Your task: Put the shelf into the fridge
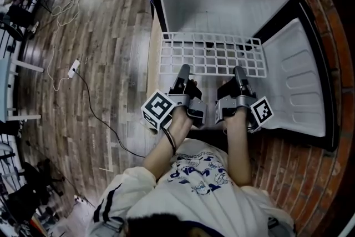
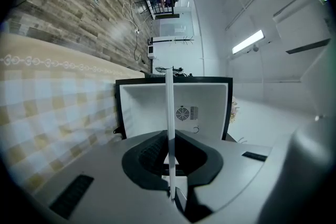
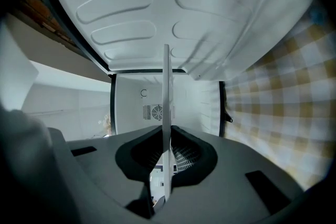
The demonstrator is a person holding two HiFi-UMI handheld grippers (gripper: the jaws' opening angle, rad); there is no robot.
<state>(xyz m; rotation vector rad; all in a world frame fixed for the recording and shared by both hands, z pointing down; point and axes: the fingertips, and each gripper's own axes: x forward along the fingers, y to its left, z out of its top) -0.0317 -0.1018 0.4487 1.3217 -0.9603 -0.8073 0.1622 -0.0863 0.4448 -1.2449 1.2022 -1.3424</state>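
Note:
A white wire-grid shelf is held level in front of the small fridge, its far edge at the mouth of the white cavity. My left gripper is shut on the shelf's near edge at the left, and my right gripper is shut on it at the right. In the left gripper view the shelf shows edge-on as a thin white bar between the jaws, with the fridge's back wall and fan vent behind. The right gripper view shows the same edge-on shelf.
The fridge door stands swung open at the right, its white ribbed liner facing up. A brick wall runs along the right. Wooden floor with cables and a power strip lies at the left. A checked cloth is beside the fridge.

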